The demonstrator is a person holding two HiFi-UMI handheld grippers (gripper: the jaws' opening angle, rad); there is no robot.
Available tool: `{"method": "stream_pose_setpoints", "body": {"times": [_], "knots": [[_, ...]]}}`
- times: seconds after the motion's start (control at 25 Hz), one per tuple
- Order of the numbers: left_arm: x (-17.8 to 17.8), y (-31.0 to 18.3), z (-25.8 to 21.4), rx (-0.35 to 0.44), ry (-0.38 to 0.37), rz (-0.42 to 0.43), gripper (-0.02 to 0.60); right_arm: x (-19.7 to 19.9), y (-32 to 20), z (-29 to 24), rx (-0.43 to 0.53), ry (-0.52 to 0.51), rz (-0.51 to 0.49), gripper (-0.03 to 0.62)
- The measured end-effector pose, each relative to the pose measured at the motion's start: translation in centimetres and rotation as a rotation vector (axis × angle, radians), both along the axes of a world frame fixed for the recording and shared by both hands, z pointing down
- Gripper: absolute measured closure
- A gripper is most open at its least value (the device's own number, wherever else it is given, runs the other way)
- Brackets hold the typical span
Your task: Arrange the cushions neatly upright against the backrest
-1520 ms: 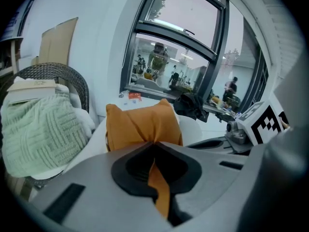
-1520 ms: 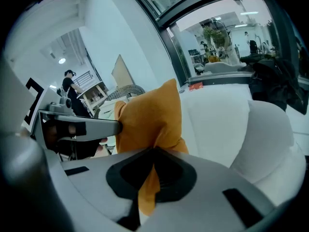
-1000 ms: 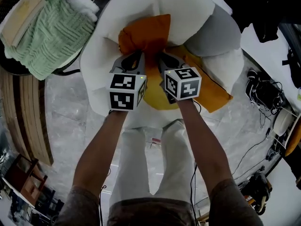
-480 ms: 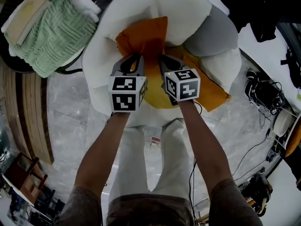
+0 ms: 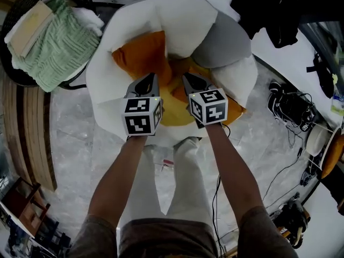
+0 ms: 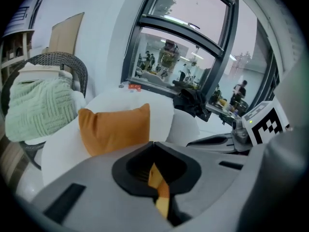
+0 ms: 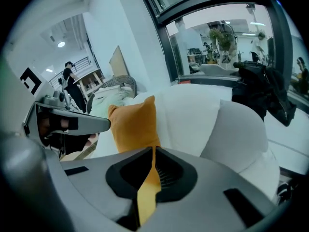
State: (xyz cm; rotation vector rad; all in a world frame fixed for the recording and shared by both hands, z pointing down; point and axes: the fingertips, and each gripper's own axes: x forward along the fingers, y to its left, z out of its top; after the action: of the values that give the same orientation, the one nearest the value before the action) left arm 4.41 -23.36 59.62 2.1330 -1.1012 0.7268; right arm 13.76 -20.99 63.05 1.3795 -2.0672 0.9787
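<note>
One orange cushion (image 5: 141,55) stands upright against the white chair's backrest (image 5: 177,15); it also shows in the left gripper view (image 6: 116,127) and the right gripper view (image 7: 135,122). A second, yellow-orange cushion (image 5: 174,110) lies on the seat under both grippers. My left gripper (image 5: 148,83) has just closed further and is shut on a fold of that cushion's fabric (image 6: 159,192). My right gripper (image 5: 189,80) is shut on the same cushion's edge (image 7: 147,187), close beside the left. Most of the held cushion is hidden behind the grippers.
A grey cushion (image 5: 223,41) leans at the chair's right side. A wicker chair holding a green knitted blanket (image 5: 51,44) stands at the left. Black clothing (image 5: 269,9) hangs at the back right. Cables and shoes (image 5: 293,107) lie on the marble floor at the right.
Both grippers have lifted and drawn back toward me with the yellow-orange cushion's edge. The upright orange cushion now sits to their upper left instead of straight ahead.
</note>
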Motion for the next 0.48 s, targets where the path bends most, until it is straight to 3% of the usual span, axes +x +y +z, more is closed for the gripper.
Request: {"method": "stream_pose_setpoints", "body": {"times": [0.32,0.4,0.48], "knots": [[7.6,4.6,3.9,-0.072,0.073,-0.040,0.553,6.2,3.4,2.3,-0.040,0.086,-0.125,0.558],[8.9,6.2,5.6,-0.106,0.083,-0.056,0.525,7.3,4.5,3.8,-0.067,0.094,-0.160,0.497],[9.8,7.7,7.4,-0.140,0.087,-0.072,0.509,7.9,5.6,5.2,-0.093,0.095,-0.197,0.484]]}}
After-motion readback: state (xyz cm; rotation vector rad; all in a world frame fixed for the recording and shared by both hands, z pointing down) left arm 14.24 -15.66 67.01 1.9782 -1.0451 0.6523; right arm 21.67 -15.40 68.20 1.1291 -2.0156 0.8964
